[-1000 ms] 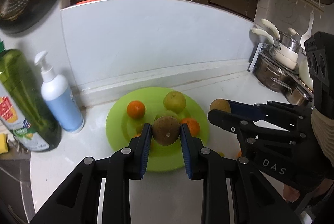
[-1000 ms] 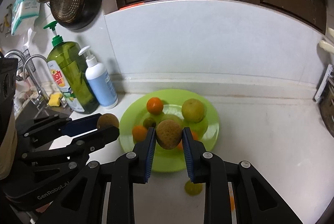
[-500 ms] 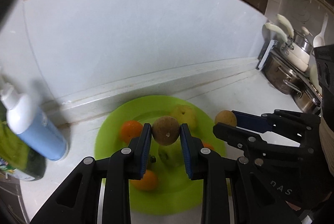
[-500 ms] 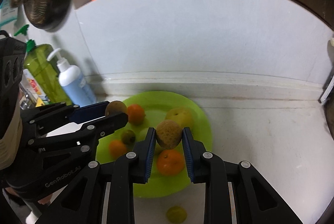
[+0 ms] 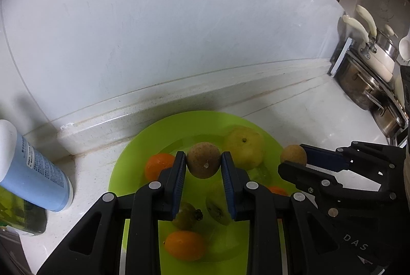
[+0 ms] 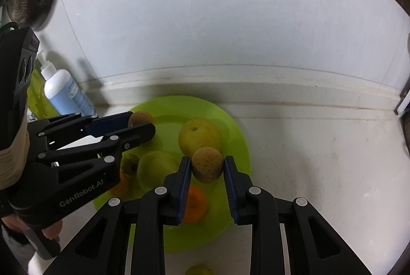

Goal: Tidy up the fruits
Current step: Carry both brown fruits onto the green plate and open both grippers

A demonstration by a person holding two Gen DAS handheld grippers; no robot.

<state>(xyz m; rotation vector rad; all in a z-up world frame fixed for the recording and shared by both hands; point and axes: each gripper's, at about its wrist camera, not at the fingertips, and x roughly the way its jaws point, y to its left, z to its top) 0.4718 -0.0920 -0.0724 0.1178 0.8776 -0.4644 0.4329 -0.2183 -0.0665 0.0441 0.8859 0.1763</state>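
A green plate (image 5: pixel 159 131) (image 6: pixel 238 146) on the white counter holds oranges (image 5: pixel 157 167) (image 6: pixel 197 203), a yellow-green pear (image 5: pixel 243 146) (image 6: pixel 200 134), a green apple (image 6: pixel 156 167) and small brownish fruits (image 5: pixel 185 214). My left gripper (image 5: pixel 203 163) is shut on a brown round fruit (image 5: pixel 203 162) above the plate's middle; it also shows in the right wrist view (image 6: pixel 143 121). My right gripper (image 6: pixel 207 168) is shut on a second brown fruit (image 6: pixel 207 167) above the plate's right part, seen in the left wrist view (image 5: pixel 293 157) too.
A blue-and-white pump bottle (image 5: pixel 30 167) (image 6: pixel 66 93) and a green bottle (image 5: pixel 18 211) stand left of the plate. Steel pots (image 5: pixel 371 85) stand at the right. A small yellow-green fruit (image 6: pixel 198 270) lies on the counter near the plate's front edge. A backsplash wall (image 5: pixel 179 31) is behind.
Both grippers have moved forward and lower over the plate, each still holding its brown fruit. The plate and wall now look closer.
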